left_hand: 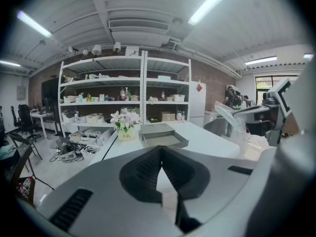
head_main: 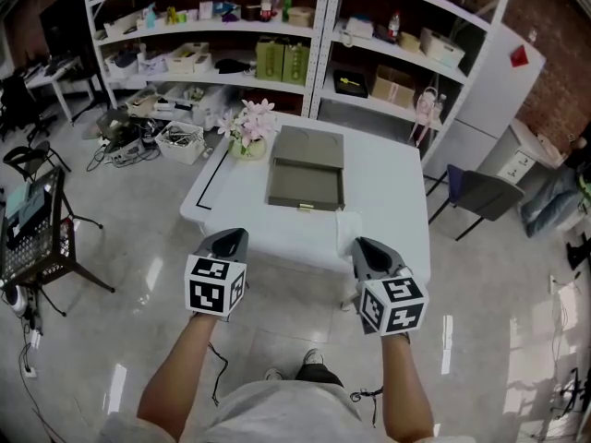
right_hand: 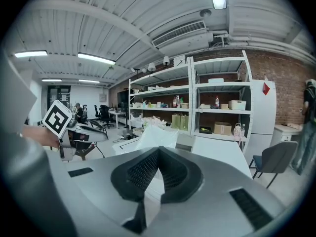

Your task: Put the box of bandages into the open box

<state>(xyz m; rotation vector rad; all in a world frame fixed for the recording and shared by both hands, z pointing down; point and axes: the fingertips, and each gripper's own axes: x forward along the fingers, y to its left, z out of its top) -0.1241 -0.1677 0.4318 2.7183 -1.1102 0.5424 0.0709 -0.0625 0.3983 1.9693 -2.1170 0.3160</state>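
Note:
A grey open box lies in the middle of the white table, its lid folded back behind it; it also shows in the left gripper view. A small white pack, seemingly the box of bandages, rests near the table's front edge, right of the open box; in the right gripper view the white pack sits just beyond the jaws. My left gripper and right gripper hover over the floor before the table. Both are shut and hold nothing, as seen in the left gripper view and right gripper view.
A pot of pink flowers stands at the table's back left. Tall white shelves full of goods rise behind it. A dark chair is to the right, a black cart to the left, baskets and cables on the floor.

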